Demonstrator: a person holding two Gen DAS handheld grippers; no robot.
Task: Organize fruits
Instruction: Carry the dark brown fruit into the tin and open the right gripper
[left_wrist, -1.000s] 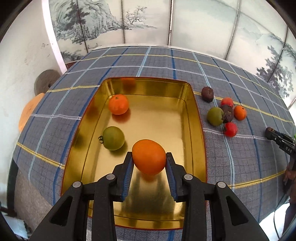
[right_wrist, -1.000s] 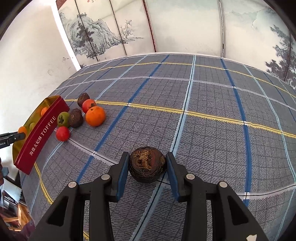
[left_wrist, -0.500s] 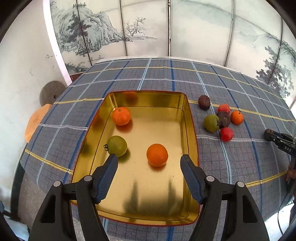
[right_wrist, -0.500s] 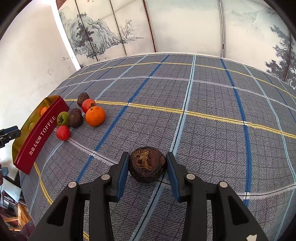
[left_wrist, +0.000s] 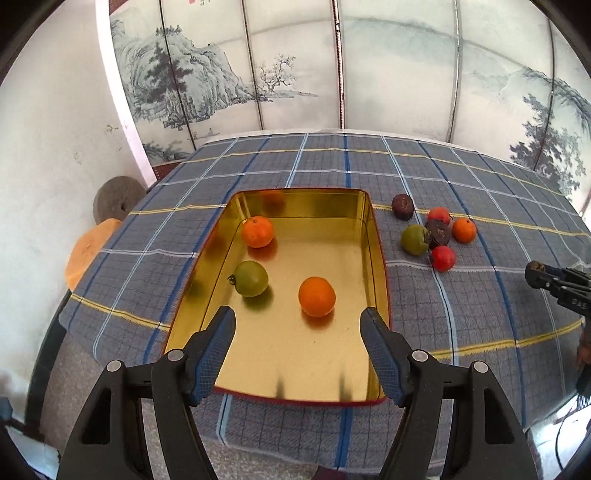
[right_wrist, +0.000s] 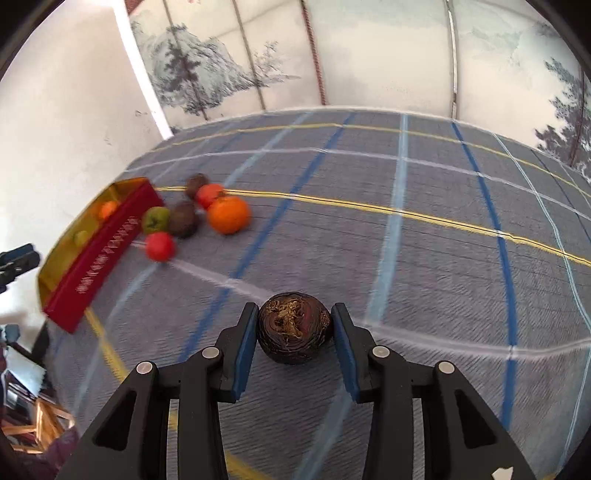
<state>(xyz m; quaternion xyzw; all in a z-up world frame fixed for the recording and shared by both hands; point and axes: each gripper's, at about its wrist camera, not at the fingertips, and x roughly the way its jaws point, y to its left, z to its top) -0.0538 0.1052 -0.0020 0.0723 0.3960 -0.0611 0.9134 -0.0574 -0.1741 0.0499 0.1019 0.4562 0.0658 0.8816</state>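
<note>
A gold tin tray (left_wrist: 376, 236) with red sides lies on the plaid cloth. In it are an orange (left_wrist: 317, 296), a green fruit (left_wrist: 251, 278) and a second orange (left_wrist: 257, 231). My left gripper (left_wrist: 297, 330) is open and empty above the tray's near end. A cluster of loose fruits (left_wrist: 436, 234) lies right of the tray; it also shows in the right wrist view (right_wrist: 184, 218). My right gripper (right_wrist: 294, 332) is shut on a dark wrinkled fruit (right_wrist: 293, 326), held above the cloth right of the cluster. The tray shows at the left there (right_wrist: 92, 258).
The table's left edge drops off beside the tray, with a grey round stone (left_wrist: 114, 199) and an orange object (left_wrist: 86, 247) below it. My right gripper shows at the far right in the left wrist view (left_wrist: 554, 284). A painted screen stands behind the table.
My left gripper opened, let go of the orange into the tray, and drew back and up. My right gripper, holding the dark fruit, now swings, blurring its view.
</note>
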